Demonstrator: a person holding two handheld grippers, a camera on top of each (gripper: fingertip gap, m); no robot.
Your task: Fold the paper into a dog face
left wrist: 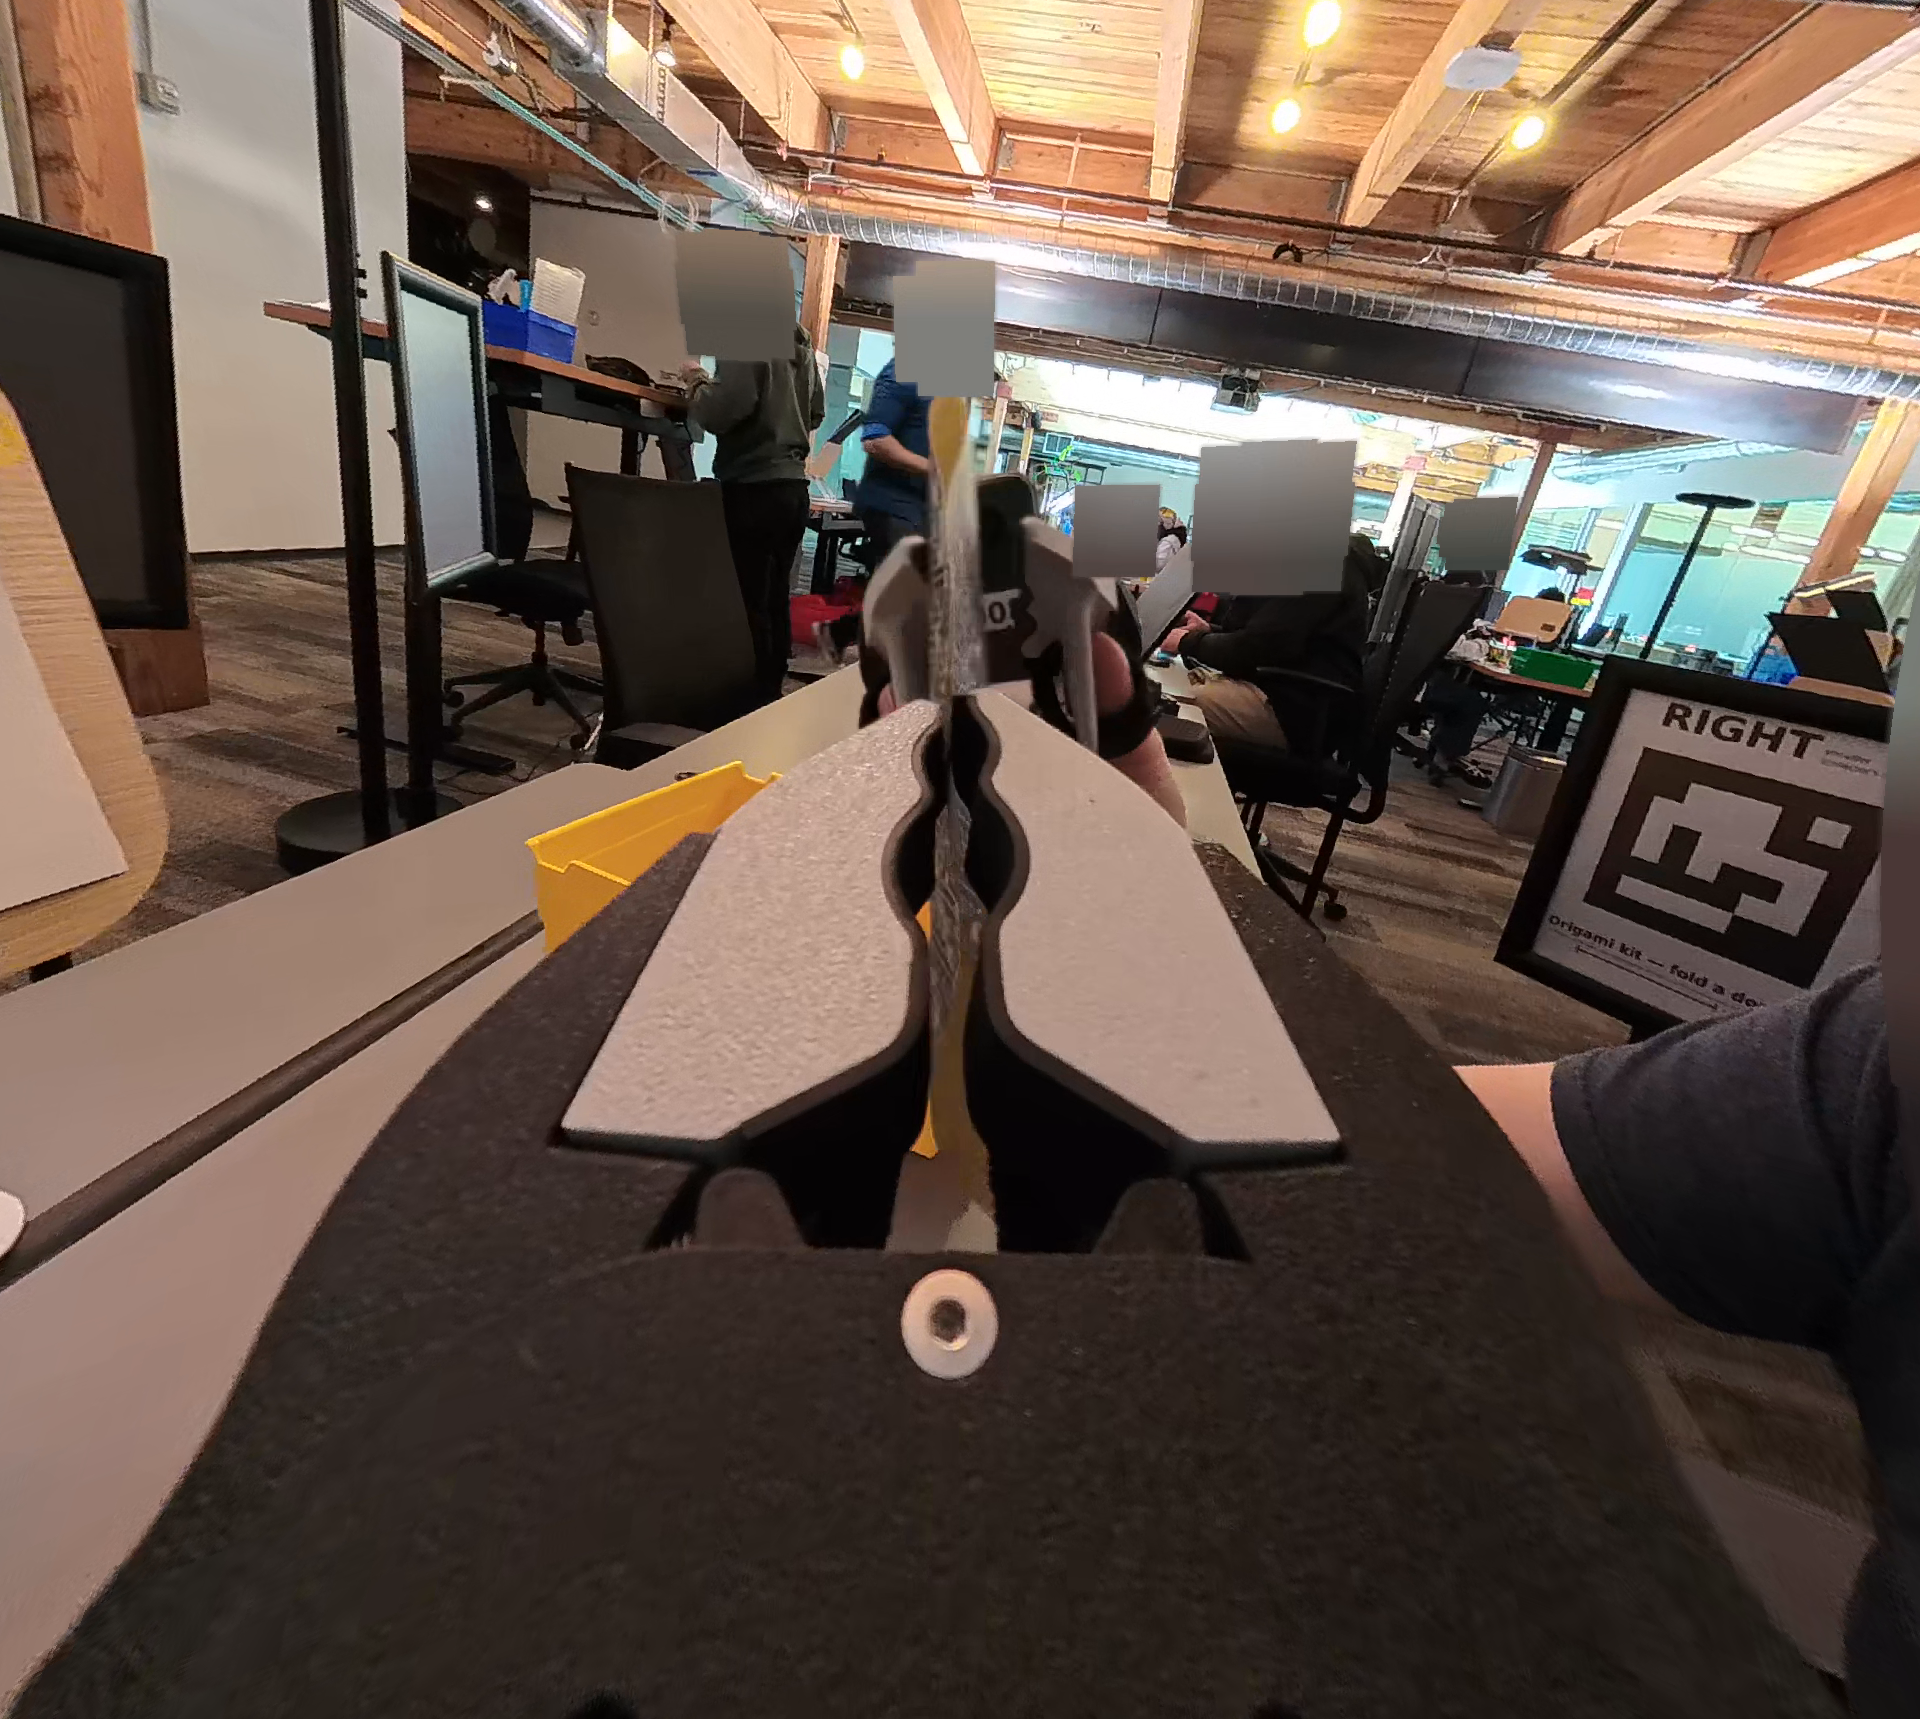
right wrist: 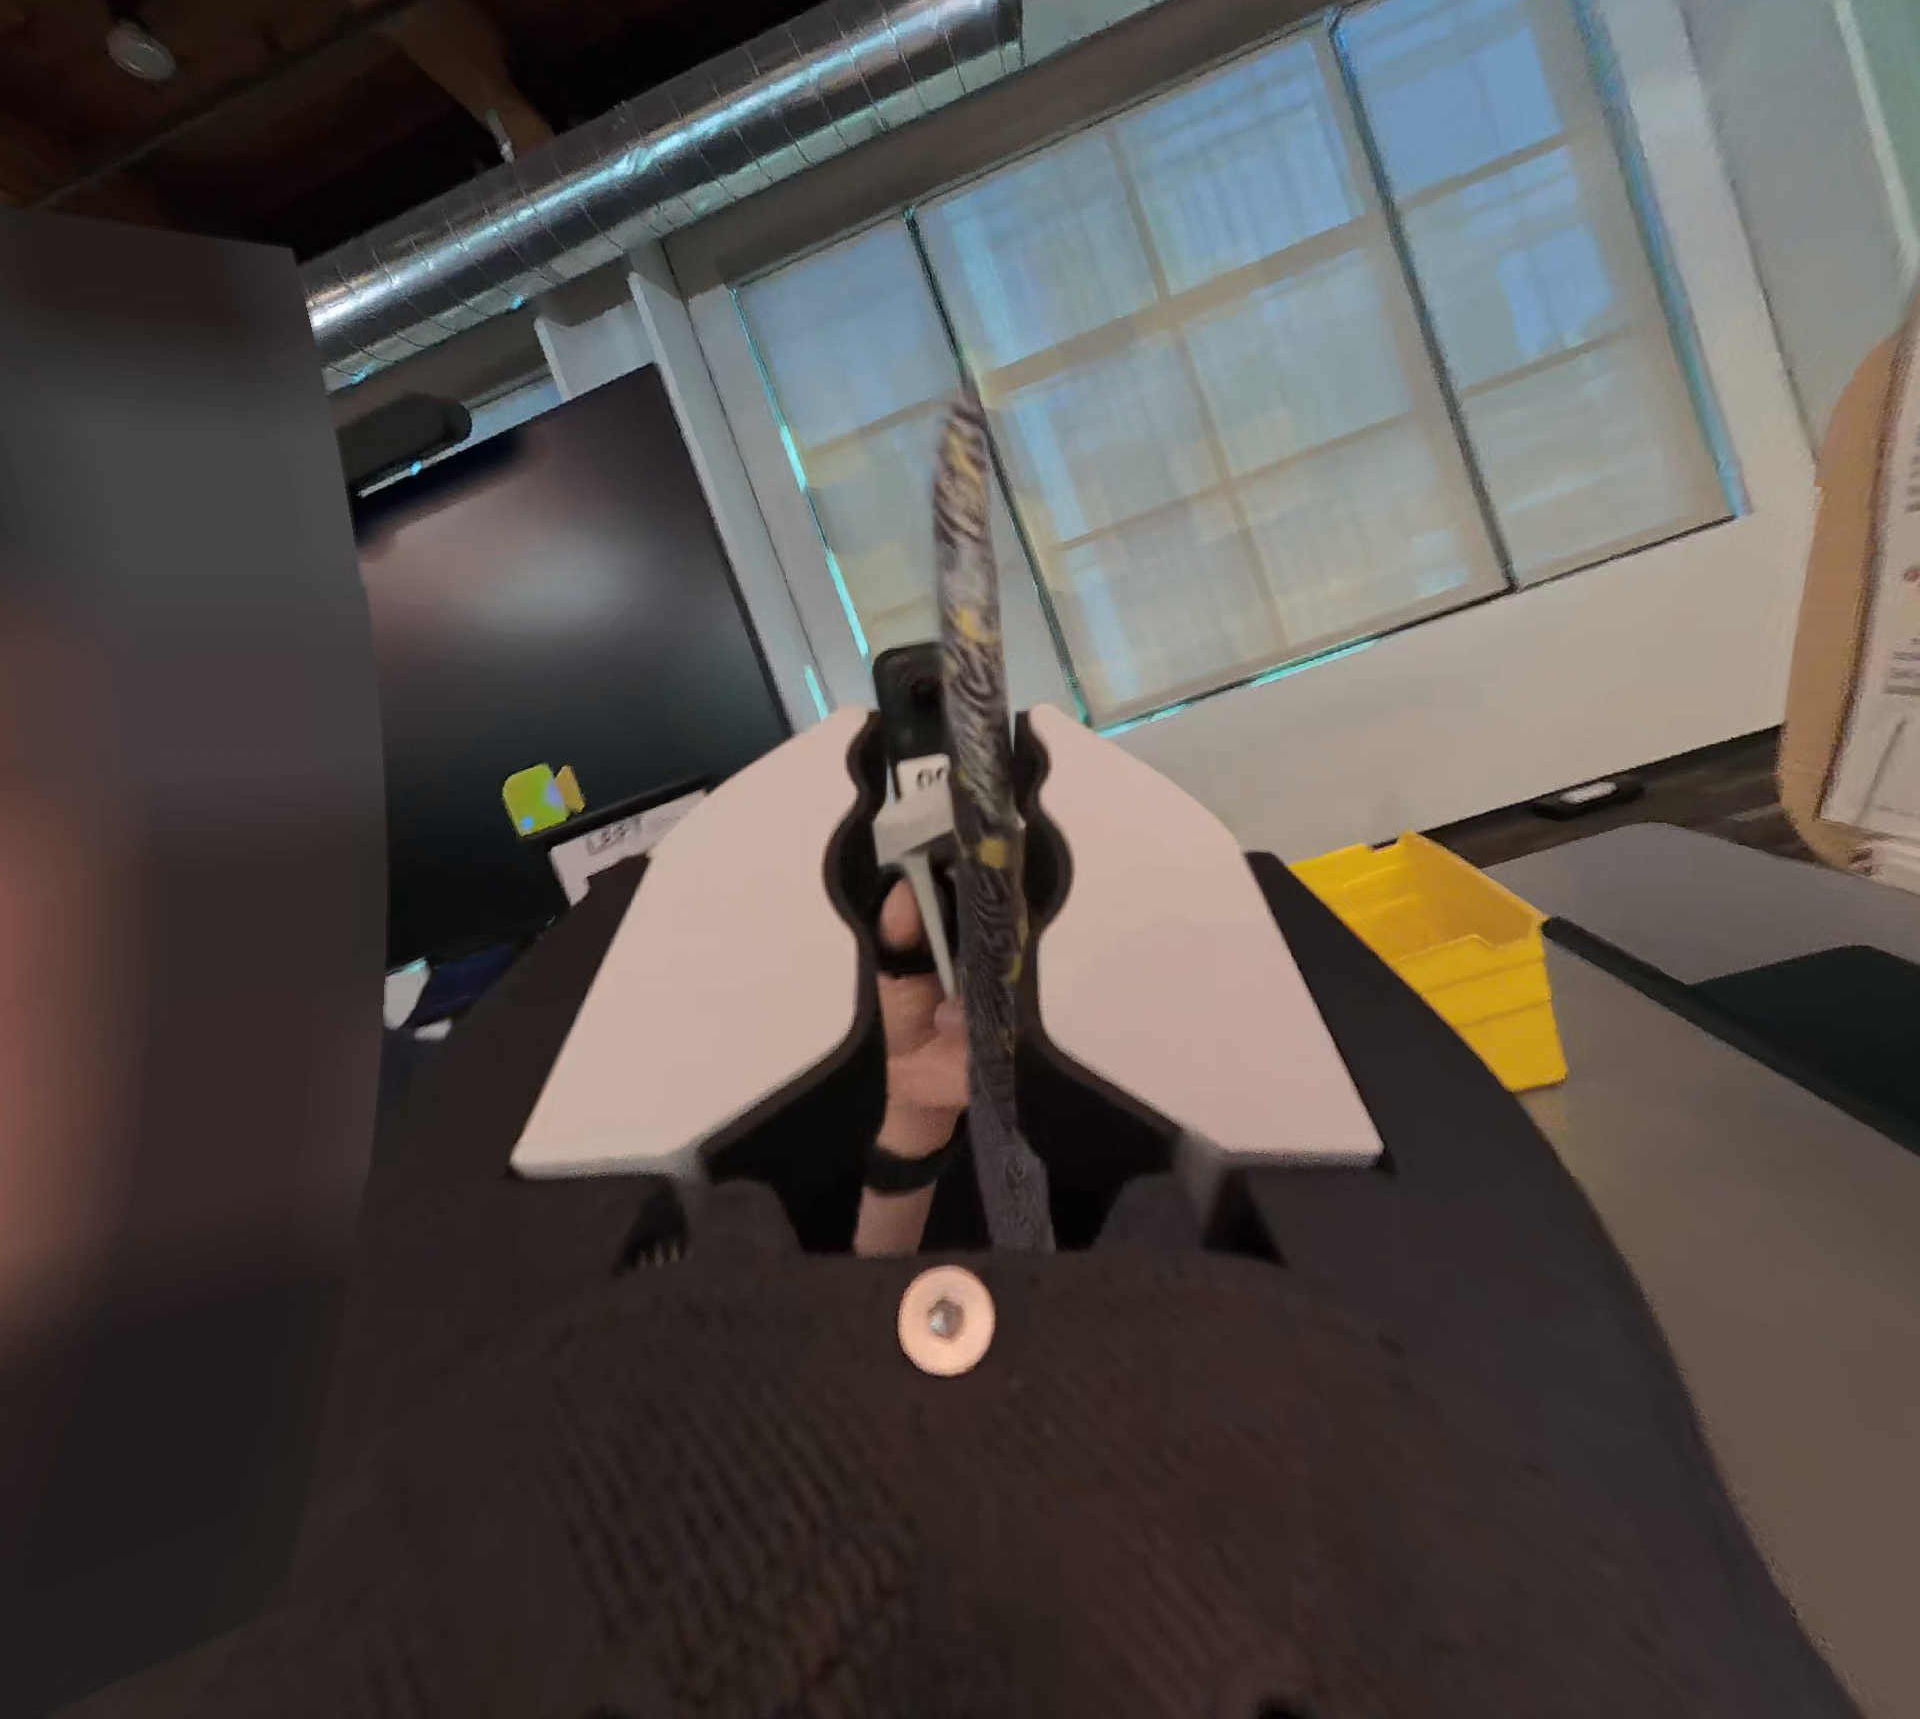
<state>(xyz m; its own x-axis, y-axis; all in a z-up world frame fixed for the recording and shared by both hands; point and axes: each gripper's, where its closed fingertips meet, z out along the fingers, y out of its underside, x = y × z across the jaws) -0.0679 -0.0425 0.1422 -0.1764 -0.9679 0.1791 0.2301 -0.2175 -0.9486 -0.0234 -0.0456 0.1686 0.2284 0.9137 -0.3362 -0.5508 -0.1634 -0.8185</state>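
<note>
The paper (left wrist: 948, 516), patterned black, white and yellow, is held up in the air and seen edge-on. My left gripper (left wrist: 951, 713) is shut on it, with the sheet running up out of the fingertips. The right gripper (left wrist: 987, 620) faces it from just beyond, its two fingers spread to either side of the sheet. In the right wrist view the paper (right wrist: 971, 589) curves upward between the fingers of my right gripper (right wrist: 951, 729), close to the right finger, with a visible gap on its left. The left gripper (right wrist: 914, 796) and a hand show through that gap.
A yellow bin (left wrist: 623, 838) (right wrist: 1444, 942) sits on the grey table (left wrist: 208, 1025) (right wrist: 1714, 1098) below. A framed sign (left wrist: 1714, 848) stands at the right, a floor lamp pole (left wrist: 343, 422) and office chair (left wrist: 665, 599) to the left. A cardboard box (right wrist: 1860, 609) is at the far right. My right fingertips sit around 6 cm from my left ones.
</note>
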